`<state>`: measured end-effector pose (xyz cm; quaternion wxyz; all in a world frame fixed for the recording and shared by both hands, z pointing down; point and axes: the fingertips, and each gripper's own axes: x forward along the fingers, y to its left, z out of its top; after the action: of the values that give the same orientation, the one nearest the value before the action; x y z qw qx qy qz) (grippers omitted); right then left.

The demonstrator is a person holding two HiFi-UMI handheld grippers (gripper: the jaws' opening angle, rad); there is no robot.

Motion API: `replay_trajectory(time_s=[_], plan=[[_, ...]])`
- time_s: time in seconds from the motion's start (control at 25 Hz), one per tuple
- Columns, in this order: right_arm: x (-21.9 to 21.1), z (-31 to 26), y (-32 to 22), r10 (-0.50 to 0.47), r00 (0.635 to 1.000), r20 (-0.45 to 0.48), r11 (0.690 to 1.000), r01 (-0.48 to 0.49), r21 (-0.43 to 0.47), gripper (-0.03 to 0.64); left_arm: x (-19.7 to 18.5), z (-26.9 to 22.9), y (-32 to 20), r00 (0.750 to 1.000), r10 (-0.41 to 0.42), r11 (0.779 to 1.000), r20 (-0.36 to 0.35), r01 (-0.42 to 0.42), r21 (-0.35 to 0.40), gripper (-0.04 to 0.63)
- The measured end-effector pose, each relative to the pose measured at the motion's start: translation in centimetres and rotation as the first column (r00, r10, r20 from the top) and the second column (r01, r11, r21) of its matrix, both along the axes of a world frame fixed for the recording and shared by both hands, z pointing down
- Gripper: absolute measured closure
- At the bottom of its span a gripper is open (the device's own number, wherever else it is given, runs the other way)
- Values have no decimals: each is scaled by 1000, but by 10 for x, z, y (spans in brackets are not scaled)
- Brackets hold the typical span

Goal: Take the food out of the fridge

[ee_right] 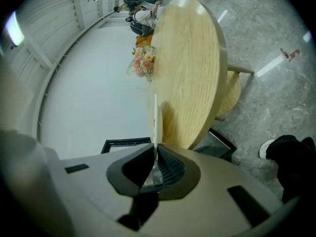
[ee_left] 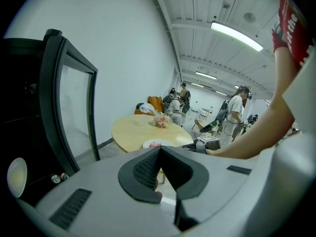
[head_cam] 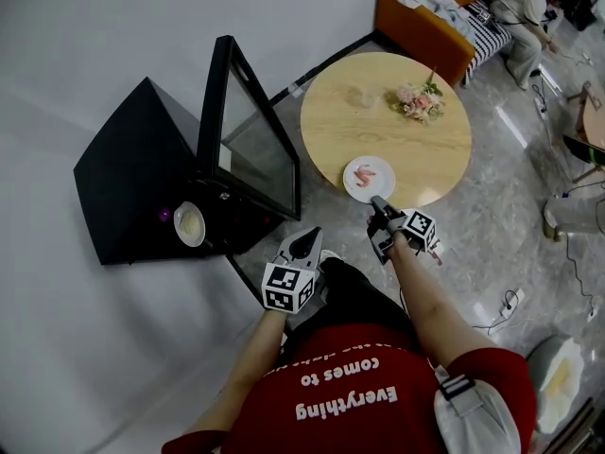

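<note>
- White plate (head_cam: 363, 180) of pink food is at the wooden table's (head_cam: 378, 126) near edge, its rim pinched edge-on in the right gripper (head_cam: 377, 202), whose jaws are narrow on it.
- Left gripper (head_cam: 307, 241) hangs empty with its jaws together, just beside the open fridge (head_cam: 132, 168).
- Pale dish (head_cam: 190, 223) sits on the fridge shelf, left of those jaws. The left hand is nearer, so it likely reaches there next.
</note>
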<state>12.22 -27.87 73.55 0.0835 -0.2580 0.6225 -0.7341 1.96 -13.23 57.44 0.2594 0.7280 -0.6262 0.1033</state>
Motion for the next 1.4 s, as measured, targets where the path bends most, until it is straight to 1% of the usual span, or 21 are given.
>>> replay_trajectory(time_s=[0.12, 0.24, 0.4, 0.52, 0.64, 0.68, 0.76, 0.8, 0.88, 0.96, 1.0, 1.04, 1.08, 1.12, 1.16, 1.2, 1.24, 1.28, 1.32, 1.36, 1.4], plan=[[3, 7, -3, 22, 999, -38, 999, -24, -34, 592, 7, 3, -9, 1000, 16, 1000, -8, -16, -12, 589], [4, 14, -2, 34, 995, -99, 993, -45, -112, 592, 17, 10, -16, 998, 56, 998, -7, -56, -27, 589], [1, 16, -1, -19, 977, -213, 985, -18, -170, 591, 28, 14, -25, 996, 88, 996, -7, -89, -29, 589], [2, 15, -3, -80, 944, -321, 986, 27, -166, 583, 38, 13, -33, 994, 112, 993, -5, -112, -25, 589], [1, 16, -3, -164, 894, -418, 983, 109, -150, 474, 42, 13, -40, 993, 117, 993, 11, -117, -27, 589], [-1, 15, -3, -190, 874, -447, 980, 138, -147, 473, 41, 14, -42, 994, 112, 993, 17, -112, -28, 589], [-3, 14, -2, -242, 817, -524, 970, 202, -132, 450, 39, 14, -42, 995, 100, 995, 23, -99, -30, 589], [-2, 14, -1, -266, 773, -576, 963, 239, -124, 443, 38, 15, -41, 995, 96, 995, 21, -95, -31, 589], [4, 15, 1, -306, 659, -687, 943, 311, -122, 436, 37, 16, -40, 996, 89, 995, 17, -89, -33, 589], [11, 17, 5, -329, 547, -769, 924, 356, -142, 436, 35, 16, -42, 996, 83, 996, 12, -83, -33, 589], [16, 16, 8, -332, 508, -795, 921, 359, -155, 436, 34, 16, -44, 997, 81, 996, 6, -80, -32, 589], [21, 15, 10, -324, 487, -811, 923, 350, -159, 436, 34, 16, -46, 997, 79, 996, -1, -79, -29, 589], [25, 12, 12, -307, 486, -818, 930, 336, -149, 437, 34, 16, -48, 997, 79, 997, -7, -79, -26, 589], [28, 7, 13, -279, 509, -814, 940, 319, -122, 443, 35, 16, -51, 997, 81, 996, -12, -82, -24, 589], [30, -1, 15, -244, 556, -795, 949, 304, -79, 483, 37, 15, -53, 996, 86, 996, -15, -86, -21, 589], [28, -12, 18, -207, 623, -754, 956, 294, -20, 557, 39, 15, -56, 996, 92, 996, -17, -93, -19, 589], [24, -24, 21, -178, 705, -687, 956, 291, 51, 588, 41, 14, -59, 995, 101, 995, -16, -101, -16, 589], [19, -37, 26, -165, 783, -600, 948, 293, 122, 592, 42, 14, -62, 994, 111, 994, -12, -111, -15, 589], [14, -49, 32, -167, 843, -511, 937, 298, 185, 601, 44, 13, -65, 992, 123, 992, -6, -123, -15, 589], [12, -61, 40, -179, 882, -436, 924, 302, 232, 606, 46, 12, -68, 991, 136, 991, 1, -136, -16, 589], [13, -70, 49, -193, 904, -381, 914, 307, 266, 606, 49, 11, -70, 989, 149, 989, 6, -149, -17, 589]])
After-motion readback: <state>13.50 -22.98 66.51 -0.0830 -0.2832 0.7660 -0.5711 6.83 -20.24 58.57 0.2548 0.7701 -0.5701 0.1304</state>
